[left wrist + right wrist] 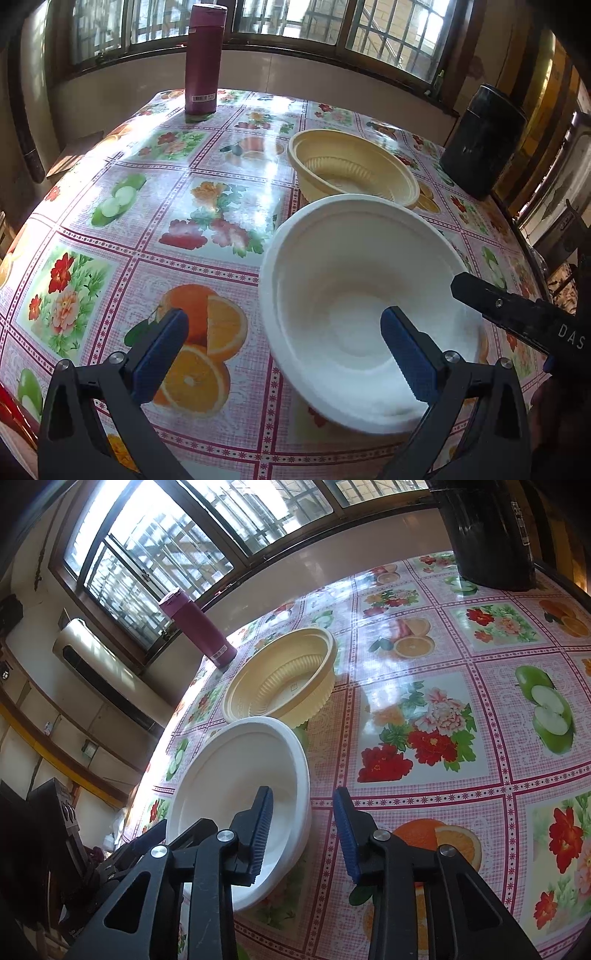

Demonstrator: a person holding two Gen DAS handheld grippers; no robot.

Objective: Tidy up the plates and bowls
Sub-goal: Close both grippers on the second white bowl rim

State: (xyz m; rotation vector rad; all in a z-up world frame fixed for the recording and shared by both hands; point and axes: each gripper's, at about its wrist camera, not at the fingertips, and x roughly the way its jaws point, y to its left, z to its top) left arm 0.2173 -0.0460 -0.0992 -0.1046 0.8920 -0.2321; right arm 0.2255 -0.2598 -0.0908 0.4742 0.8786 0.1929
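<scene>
The white bowl (365, 258) sits on the table (207, 177), just in front of the yellow bowl (351, 166); in both views their rims look close or touching. A pink bottle (205, 59) and a dark can (484, 140) stand far back, well apart from the bowls.

Your left hand-held gripper (284, 354) is wide open and holds nothing. One finger (406, 354) hangs over the inside of the white bowl; the other is over the table beside it.

Your right hand-held gripper (301, 834) is open too and holds nothing. Its fingers stand on each side of the white bowl's rim (304, 775), one inside and one outside.

The bowl looks thin and light, like foam or plastic. It will likely bend if you squeeze hard, and it may slide on the shiny cloth. Pinch the rim softly, wall between the pads, then lift it into the yellow bowl.
</scene>
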